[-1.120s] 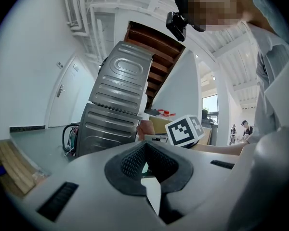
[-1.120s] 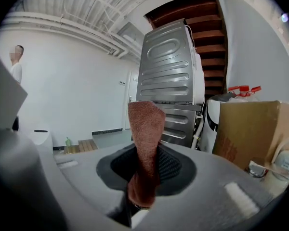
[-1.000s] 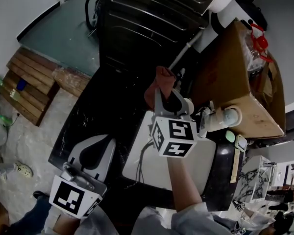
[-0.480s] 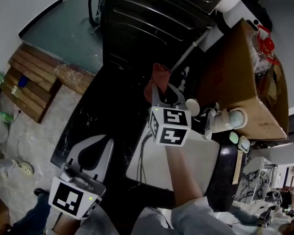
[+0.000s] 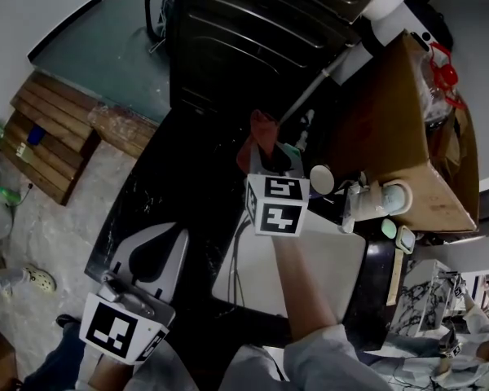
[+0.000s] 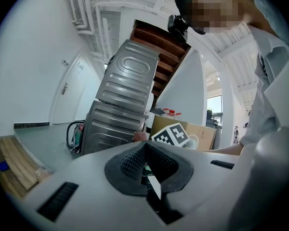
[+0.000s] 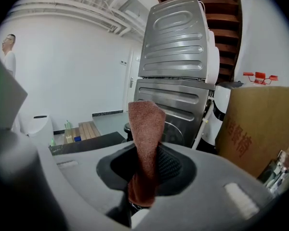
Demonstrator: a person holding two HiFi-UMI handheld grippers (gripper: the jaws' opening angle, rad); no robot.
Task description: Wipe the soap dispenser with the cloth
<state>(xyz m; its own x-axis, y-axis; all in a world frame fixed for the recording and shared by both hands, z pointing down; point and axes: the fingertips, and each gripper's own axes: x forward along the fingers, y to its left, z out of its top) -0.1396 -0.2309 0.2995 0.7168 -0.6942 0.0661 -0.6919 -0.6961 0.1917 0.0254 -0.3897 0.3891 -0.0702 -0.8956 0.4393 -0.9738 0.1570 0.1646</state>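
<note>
The right gripper [image 5: 270, 160] pinches a rust-brown terry cloth [image 5: 261, 131], which stands upright from its jaws above the black stone counter [image 5: 171, 194]. The pale plastic soap dispenser [image 5: 365, 200] stands to the right beside the brown cardboard box [image 5: 391, 120], apart from the cloth. The left gripper [image 5: 151, 257], jaws pressed together on nothing, hangs at the counter's near edge
</note>
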